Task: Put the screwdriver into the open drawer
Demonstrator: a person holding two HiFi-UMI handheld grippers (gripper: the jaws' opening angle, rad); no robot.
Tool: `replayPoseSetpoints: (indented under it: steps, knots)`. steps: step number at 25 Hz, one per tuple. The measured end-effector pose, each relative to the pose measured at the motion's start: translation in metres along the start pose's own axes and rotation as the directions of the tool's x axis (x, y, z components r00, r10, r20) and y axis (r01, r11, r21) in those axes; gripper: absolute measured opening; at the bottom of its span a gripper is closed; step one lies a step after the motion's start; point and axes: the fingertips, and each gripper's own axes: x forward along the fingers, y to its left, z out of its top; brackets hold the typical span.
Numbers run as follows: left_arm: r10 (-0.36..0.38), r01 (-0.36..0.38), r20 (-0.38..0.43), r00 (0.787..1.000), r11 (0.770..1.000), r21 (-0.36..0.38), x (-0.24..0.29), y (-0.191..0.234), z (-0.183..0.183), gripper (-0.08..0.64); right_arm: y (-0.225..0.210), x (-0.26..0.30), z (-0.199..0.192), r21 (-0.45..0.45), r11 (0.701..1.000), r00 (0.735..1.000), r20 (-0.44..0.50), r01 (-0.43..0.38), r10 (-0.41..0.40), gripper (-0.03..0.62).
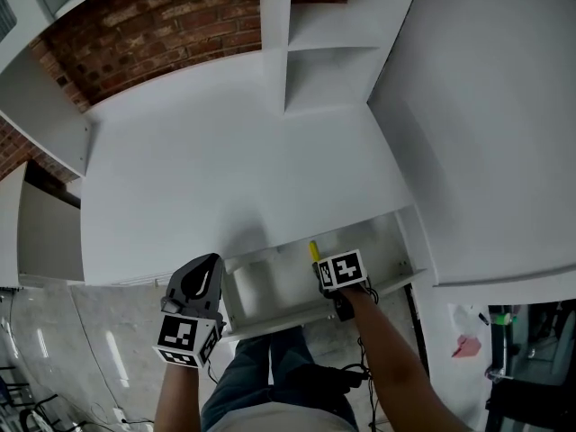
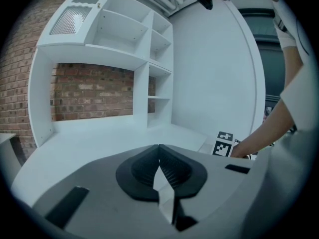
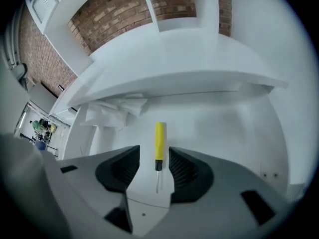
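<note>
The screwdriver (image 3: 159, 142), with a yellow handle and a thin metal shaft, lies flat on the floor of the open white drawer (image 3: 224, 128). My right gripper (image 3: 154, 152) points steeply down into the drawer, open, with one jaw on each side of the screwdriver and a gap between each pad and it. In the head view the yellow handle (image 1: 314, 249) shows just beyond that gripper's marker cube (image 1: 342, 270), inside the drawer (image 1: 290, 315). My left gripper (image 1: 212, 261) hovers at the drawer's left front corner, shut, with nothing between its jaws (image 2: 159, 152).
Crumpled white paper or cloth (image 3: 117, 108) lies in the drawer's left part. Above the drawer runs the white desk top (image 1: 234, 169), with shelves (image 1: 315, 52) and a brick wall (image 1: 162, 34) behind. A white panel (image 1: 486, 124) stands on the right. The person's legs (image 1: 270, 376) are below the drawer.
</note>
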Motion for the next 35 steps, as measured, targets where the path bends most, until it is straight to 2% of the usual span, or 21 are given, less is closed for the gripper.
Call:
replayPoseSetpoints:
  steps: [4,8,9,10,11,13,16,19,23,28,31,35]
  knots:
    - [-0.040,0.039,0.032,0.999,0.999,0.032,0.008,-0.009,0.015,0.014,0.009,-0.037,0.011,0.039,0.999,0.996,0.092,-0.017,0.013,0.185]
    - [-0.081,0.078,0.066,0.995,0.996,0.047,0.013,-0.020,0.032,0.014,0.020,-0.080,0.021,-0.020,1.000,0.982,0.190,0.006,-0.002,0.137]
    - [-0.090,0.086,0.076,0.993,0.995,0.050,0.014,-0.023,0.037,0.014,0.022,-0.094,0.024,-0.033,0.999,0.975,0.223,0.025,-0.017,0.101]
    - [-0.099,0.095,0.086,0.991,0.994,0.051,0.015,-0.025,0.041,0.014,0.024,-0.109,0.028,-0.047,0.998,0.966,0.258,0.045,-0.032,0.035]
    - [-0.107,0.102,0.097,0.989,0.993,0.052,0.016,-0.028,0.046,0.014,0.026,-0.124,0.032,-0.062,0.996,0.955,0.294,0.061,-0.040,0.012]
    - [-0.123,0.117,0.121,0.985,0.991,0.058,0.017,-0.033,0.053,0.014,0.032,-0.156,0.039,-0.085,0.994,0.928,0.370,0.075,-0.039,0.012]
    - [-0.144,0.135,0.152,0.978,0.988,0.068,0.017,-0.040,0.064,0.014,0.039,-0.204,0.044,-0.072,0.991,0.870,0.490,0.109,-0.060,0.011]
    - [-0.167,0.154,0.175,0.970,0.984,0.086,0.015,-0.047,0.076,0.014,0.046,-0.243,0.046,-0.043,0.990,0.789,0.608,0.138,-0.083,0.011]
    - [-0.193,0.175,0.192,0.962,0.979,0.106,0.012,-0.054,0.090,0.014,0.056,-0.283,0.048,-0.055,0.977,0.682,0.724,0.207,-0.104,0.011]
    - [-0.219,0.185,0.256,0.941,0.971,0.150,0.006,-0.060,0.119,0.014,0.065,-0.329,0.055,-0.047,0.943,0.546,0.824,0.331,-0.151,0.011]
    - [-0.231,0.183,0.307,0.923,0.967,0.177,0.001,-0.063,0.141,0.014,0.064,-0.353,0.057,-0.016,0.924,0.491,0.850,0.382,-0.189,0.011]
    - [-0.254,0.160,0.372,0.893,0.951,0.265,-0.007,-0.069,0.171,0.014,0.062,-0.386,0.058,0.026,0.915,0.411,0.888,0.403,-0.206,0.010]
